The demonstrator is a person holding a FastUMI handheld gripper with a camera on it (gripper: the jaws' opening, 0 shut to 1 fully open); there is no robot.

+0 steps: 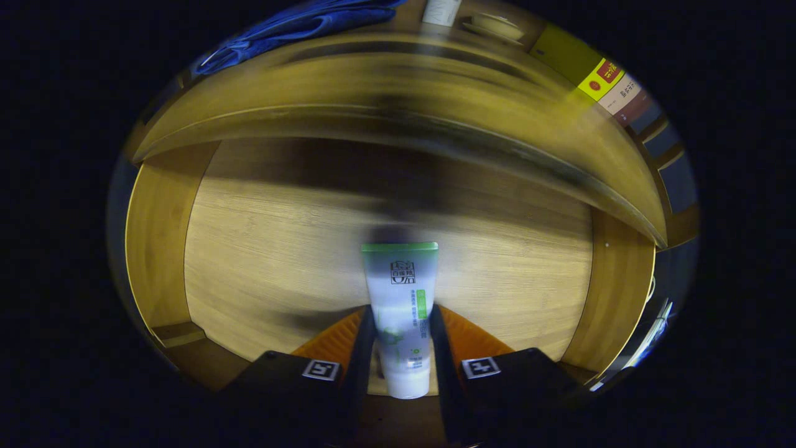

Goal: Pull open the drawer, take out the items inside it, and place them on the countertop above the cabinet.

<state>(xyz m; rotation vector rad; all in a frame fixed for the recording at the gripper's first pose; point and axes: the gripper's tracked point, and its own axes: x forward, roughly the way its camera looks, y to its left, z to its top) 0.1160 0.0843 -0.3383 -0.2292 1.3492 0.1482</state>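
Drawer (249, 249); tube (401, 298) between tongs (403, 330).

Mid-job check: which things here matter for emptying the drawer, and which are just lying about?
Part of the job:
- tube, clamped between the fingers
- gripper, shut on the tube
- drawer, open, its wooden floor beneath the tube
- countertop above, where the tube should go

Just lying about:
- blue cloth on the countertop
- dish beyond it
- books to one side
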